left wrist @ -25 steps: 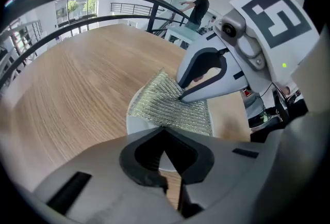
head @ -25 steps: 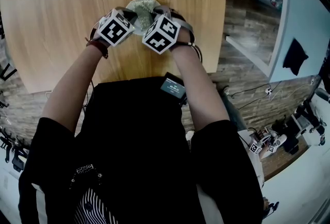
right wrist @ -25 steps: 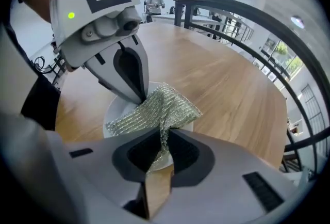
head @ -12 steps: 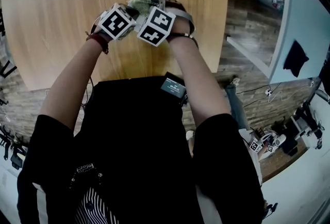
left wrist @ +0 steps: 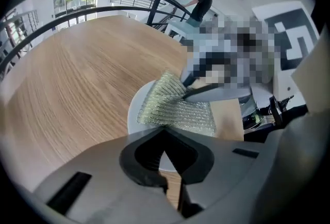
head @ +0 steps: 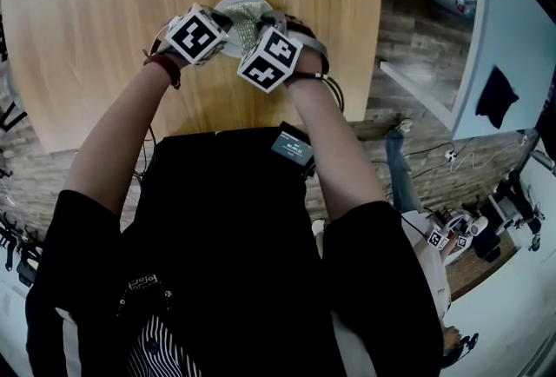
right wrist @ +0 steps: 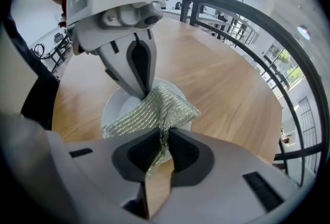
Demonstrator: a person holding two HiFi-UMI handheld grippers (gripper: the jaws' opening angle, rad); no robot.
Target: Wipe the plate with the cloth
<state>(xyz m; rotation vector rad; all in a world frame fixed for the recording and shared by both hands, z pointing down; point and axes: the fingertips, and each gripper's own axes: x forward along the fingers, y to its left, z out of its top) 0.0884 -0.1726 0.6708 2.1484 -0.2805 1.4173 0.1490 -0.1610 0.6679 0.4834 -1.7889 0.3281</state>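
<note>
A small white plate (head: 233, 2) sits on the wooden table just beyond my two hands. My left gripper (head: 224, 19) is shut on the plate's near rim (left wrist: 138, 112), seen from the other side as two grey jaws pinching the plate's edge (right wrist: 114, 105). A green-silver mesh cloth (right wrist: 149, 112) is draped across the plate's top, and one end runs down between the jaws of my right gripper (right wrist: 164, 141), which is shut on it. In the left gripper view the cloth (left wrist: 175, 107) covers most of the plate beyond my left gripper (left wrist: 166, 152). The right gripper (head: 261, 22) stands close beside the left.
The round wooden table (head: 104, 19) spreads left of and beyond the plate; its near edge runs by my body. A black railing (right wrist: 247, 16) curves behind the table. A person (left wrist: 201, 3) stands far off. A white frame (head: 434, 36) stands on the floor at right.
The right gripper has drawn the cloth back toward me across the plate, and more of the white plate shows beyond the cubes. The left gripper has kept its hold on the rim.
</note>
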